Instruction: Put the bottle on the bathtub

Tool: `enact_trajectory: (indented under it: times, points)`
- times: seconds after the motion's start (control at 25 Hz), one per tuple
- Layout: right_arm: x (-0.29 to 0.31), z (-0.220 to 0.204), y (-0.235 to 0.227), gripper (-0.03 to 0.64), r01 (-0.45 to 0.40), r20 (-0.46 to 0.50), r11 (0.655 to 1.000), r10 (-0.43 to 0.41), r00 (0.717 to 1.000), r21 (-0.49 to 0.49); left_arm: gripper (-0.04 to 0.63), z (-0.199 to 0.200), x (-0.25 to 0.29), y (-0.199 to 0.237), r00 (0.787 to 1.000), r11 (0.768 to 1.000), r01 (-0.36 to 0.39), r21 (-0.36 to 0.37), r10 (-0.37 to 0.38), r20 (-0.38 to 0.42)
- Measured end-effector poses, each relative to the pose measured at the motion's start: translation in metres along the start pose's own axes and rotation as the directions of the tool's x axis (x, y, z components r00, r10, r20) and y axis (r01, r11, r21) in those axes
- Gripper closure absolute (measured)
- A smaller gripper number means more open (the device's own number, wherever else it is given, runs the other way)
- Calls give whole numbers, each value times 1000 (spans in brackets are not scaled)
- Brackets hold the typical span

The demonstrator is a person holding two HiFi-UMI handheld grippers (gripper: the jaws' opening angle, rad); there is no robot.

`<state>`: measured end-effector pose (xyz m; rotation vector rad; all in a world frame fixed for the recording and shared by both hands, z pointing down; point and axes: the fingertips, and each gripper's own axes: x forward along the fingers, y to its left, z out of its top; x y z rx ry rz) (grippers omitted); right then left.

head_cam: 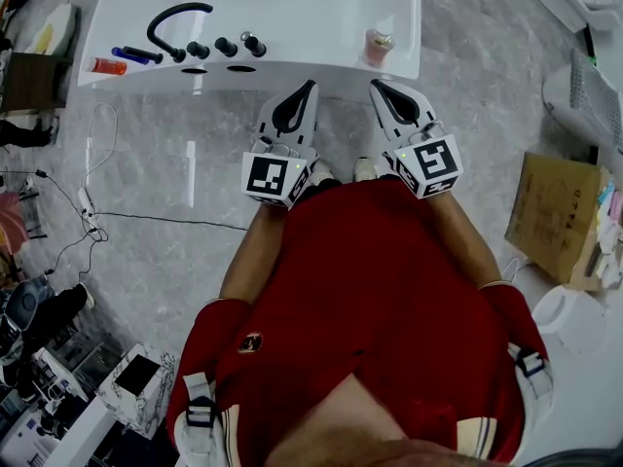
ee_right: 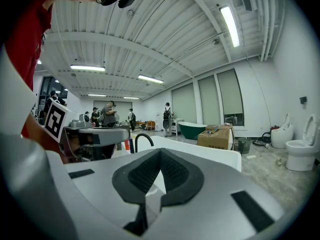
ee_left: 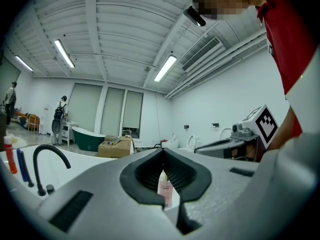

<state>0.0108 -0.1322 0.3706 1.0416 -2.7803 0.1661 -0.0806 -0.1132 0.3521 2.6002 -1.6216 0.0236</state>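
Two grippers with jaws pressed together on nothing: left gripper [head_cam: 310,87] and right gripper [head_cam: 376,86] hang beside the bathtub [head_cam: 304,65]. Bottle [head_cam: 379,45] stands upright on its rim, cap up.

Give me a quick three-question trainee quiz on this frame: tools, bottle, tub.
1. True or false: the left tool is gripping the small pink plastic bottle.
2. Where does the pink bottle stand?
A) on the grey floor
B) on the rim of the white bathtub
C) right beside the black faucet
3. Fill in: the jaws of the right tool stand ____ (apart / together).

Key: 1 false, its jaws are closed on nothing and the bottle stands apart on the tub; 2 B; 3 together.
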Motion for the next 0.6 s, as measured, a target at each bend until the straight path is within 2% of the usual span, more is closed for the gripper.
enact_trajectory:
  times: [0.6]
  points:
    - [5, -8, -6, 619, -6, -17, 1000, 7, 1000, 14, 589, 0, 3, 6, 1000, 1000, -17, 5, 17, -11]
